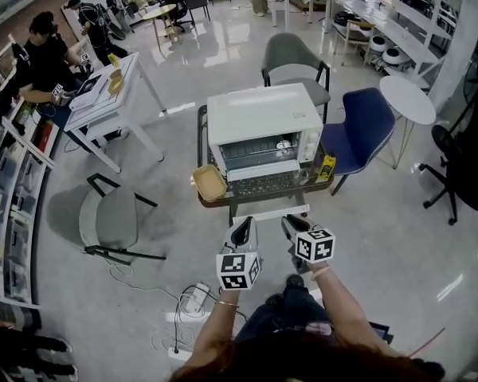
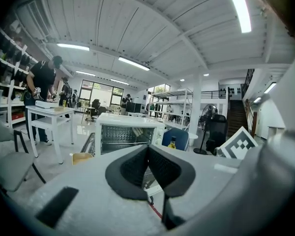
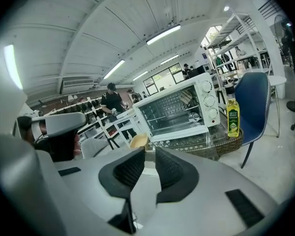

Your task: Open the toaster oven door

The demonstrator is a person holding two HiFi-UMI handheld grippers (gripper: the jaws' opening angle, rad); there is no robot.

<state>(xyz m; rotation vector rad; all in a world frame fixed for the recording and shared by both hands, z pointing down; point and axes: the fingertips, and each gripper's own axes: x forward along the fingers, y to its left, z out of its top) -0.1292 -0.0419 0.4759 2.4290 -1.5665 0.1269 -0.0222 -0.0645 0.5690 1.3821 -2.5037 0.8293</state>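
The oven sits on the counter, far from me, and its door looks already down, so I should just stay clear of it. My left tongs are clenched on nothing; my right tongs stand a bit apart, empty. I cannot make out the handle.

No print is legible; the bottle label is too small.
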